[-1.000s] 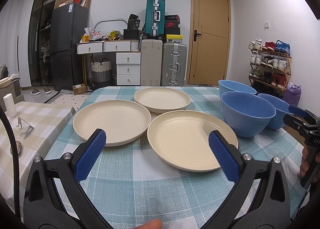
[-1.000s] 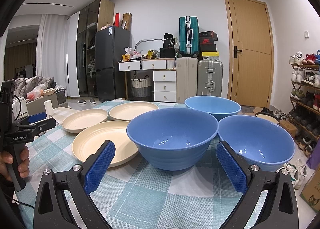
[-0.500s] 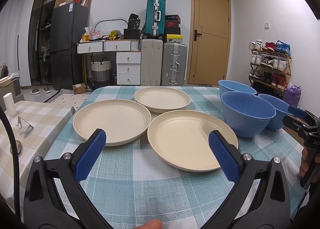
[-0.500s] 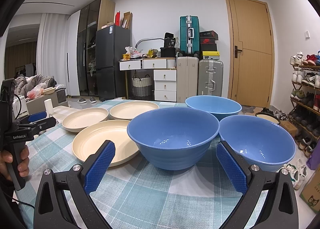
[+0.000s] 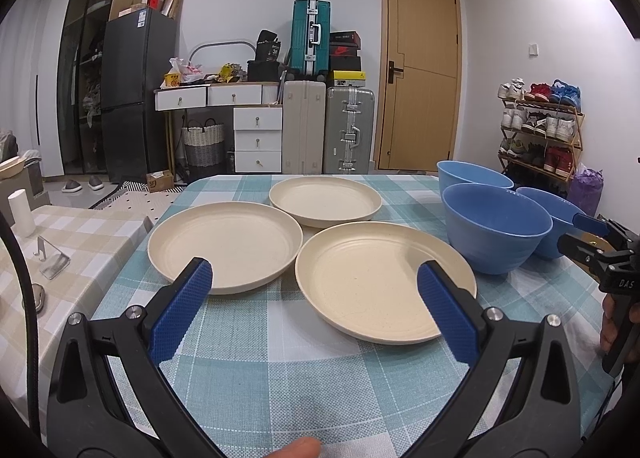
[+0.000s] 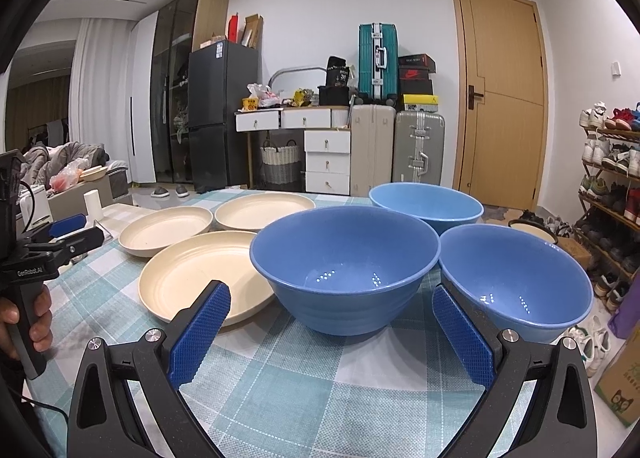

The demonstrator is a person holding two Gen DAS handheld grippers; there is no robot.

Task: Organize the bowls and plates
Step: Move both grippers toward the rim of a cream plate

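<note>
**Pre-grasp hold: both grippers wide, nothing lifted**

Since the earlier frames almost nothing has moved: the plates and bowls sit where they were, and your two grippers have kept their stations at the near edge of the table [image 5: 256, 374] with only a slight drift.

Step in hand: judged from the layout, you are at the start of the task. Three cream plates lie separately on the checked cloth: the near plate [image 5: 384, 282], the left plate [image 5: 224, 244] just beside it, and the far plate [image 5: 325, 199] behind both. Three blue bowls stand unstacked to the right: the near bowl [image 6: 344, 268], the right bowl [image 6: 516, 282] close alongside it, and the far bowl [image 6: 426, 201] behind them.

Gripper state:
- The left gripper [image 5: 314, 308] is spread wide and empty. It hangs above the cloth, short of the near plate, touching nothing.
- The right gripper [image 6: 330, 332] is likewise spread wide and empty. It faces the near bowl, whose base lies between the finger lines but ahead of the pads.

Next move, as a judgement: to stack, advance one gripper until a rim sits between the pads, then close. A plate rim is low and thin, so come in nearly level with the cloth. The bowls are crowded; approach the near bowl's front wall so the outer finger does not knock the right bowl.
</note>
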